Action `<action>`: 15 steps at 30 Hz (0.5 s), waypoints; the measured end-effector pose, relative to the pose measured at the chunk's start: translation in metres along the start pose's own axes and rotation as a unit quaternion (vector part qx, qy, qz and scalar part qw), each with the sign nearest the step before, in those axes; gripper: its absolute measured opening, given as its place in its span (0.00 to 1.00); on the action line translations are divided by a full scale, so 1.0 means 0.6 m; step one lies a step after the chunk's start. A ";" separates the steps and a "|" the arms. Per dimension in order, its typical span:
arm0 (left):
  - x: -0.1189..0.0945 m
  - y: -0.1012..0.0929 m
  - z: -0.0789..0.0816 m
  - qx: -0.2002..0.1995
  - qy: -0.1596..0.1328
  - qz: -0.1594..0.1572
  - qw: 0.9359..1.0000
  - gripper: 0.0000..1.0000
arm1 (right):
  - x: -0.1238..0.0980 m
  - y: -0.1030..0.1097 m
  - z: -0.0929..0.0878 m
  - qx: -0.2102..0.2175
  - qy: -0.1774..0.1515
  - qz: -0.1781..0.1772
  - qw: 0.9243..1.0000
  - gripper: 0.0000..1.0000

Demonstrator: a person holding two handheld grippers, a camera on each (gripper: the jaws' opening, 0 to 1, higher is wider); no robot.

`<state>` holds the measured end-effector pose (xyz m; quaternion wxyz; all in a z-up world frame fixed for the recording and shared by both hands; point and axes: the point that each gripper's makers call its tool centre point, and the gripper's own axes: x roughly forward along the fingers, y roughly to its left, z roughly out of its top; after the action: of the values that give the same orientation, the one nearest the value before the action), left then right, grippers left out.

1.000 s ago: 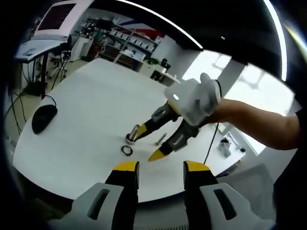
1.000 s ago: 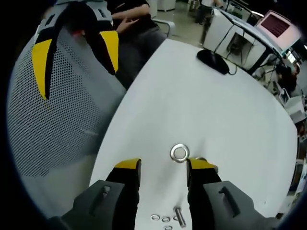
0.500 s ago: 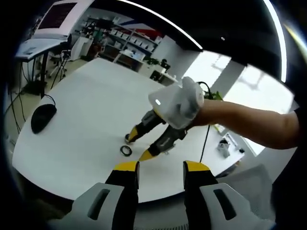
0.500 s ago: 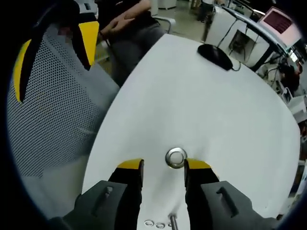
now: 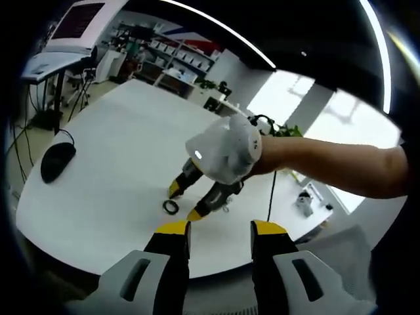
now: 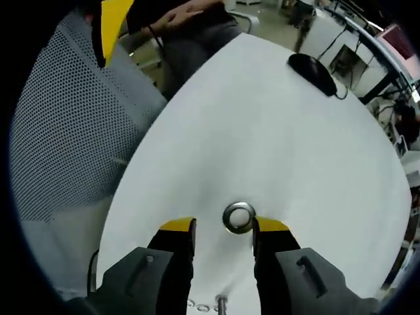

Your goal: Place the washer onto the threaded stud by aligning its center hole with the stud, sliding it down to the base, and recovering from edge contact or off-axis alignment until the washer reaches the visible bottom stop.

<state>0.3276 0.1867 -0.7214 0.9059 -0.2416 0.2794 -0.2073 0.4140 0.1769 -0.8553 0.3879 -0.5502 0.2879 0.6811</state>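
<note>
Pickup of the washer (image 6: 239, 218) is the step in hand, as I judge it. In the right gripper view the ring lies flat on the white surface (image 6: 275, 131), just past the yellow tips of the right gripper (image 6: 223, 228) and slightly nearer the right-hand jaw. The jaws stand spread with nothing between them. In the left gripper view the same gripper (image 5: 182, 201) reaches down beside the washer (image 5: 171, 207), which reads there as a small dark ring on the surface (image 5: 118, 151).

The left gripper (image 5: 221, 229) hangs off the near edge of the surface, jaws apart and empty.

The next move probably calls for lowering the right tips around the washer's rim and closing on it. A thin flat ring may slip or tip under the jaws, so a square approach matters.

Several things are hard to make out. At the bottom of the right gripper view a short threaded piece (image 6: 222, 303) and small rings (image 6: 197, 306) sit between the gripper's bodies, partly cut off; whether that is the stud, I cannot tell. In the left gripper view the gloved hand (image 5: 223, 149) covers the ground behind the washer. A mouse (image 5: 55, 161) lies well apart.
</note>
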 end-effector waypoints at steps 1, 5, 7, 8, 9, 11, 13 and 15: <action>0.000 0.000 0.000 0.000 0.000 0.000 1.000 0.34 | 0.001 -0.001 0.000 -0.005 0.001 0.000 1.000 0.36; 0.000 0.000 0.001 -0.001 -0.002 0.000 1.000 0.34 | 0.003 -0.012 0.001 -0.024 0.012 -0.005 1.000 0.36; 0.000 0.000 0.001 -0.001 -0.002 0.000 1.000 0.34 | 0.008 -0.014 0.002 -0.031 0.018 0.000 0.999 0.36; 0.000 0.000 0.001 -0.001 -0.003 -0.001 1.000 0.34 | 0.009 -0.014 0.002 -0.035 0.020 0.002 0.999 0.36; 0.000 0.000 0.002 -0.001 -0.003 -0.001 1.000 0.34 | 0.010 -0.014 0.001 -0.038 0.023 0.003 0.999 0.36; 0.000 0.000 0.002 -0.001 -0.004 -0.001 1.000 0.34 | 0.013 -0.018 0.000 -0.046 0.030 0.003 0.998 0.36; 0.000 0.000 0.002 -0.002 -0.005 -0.001 1.000 0.34 | 0.015 -0.020 -0.002 -0.049 0.035 0.004 0.998 0.36; 0.000 0.000 0.002 -0.002 -0.005 -0.001 1.000 0.34 | 0.018 -0.021 -0.004 -0.046 0.038 0.008 0.998 0.36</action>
<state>0.3283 0.1870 -0.7202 0.9065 -0.2444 0.2752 -0.2071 0.4249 0.1837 -0.8661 0.3459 -0.5905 0.2751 0.6753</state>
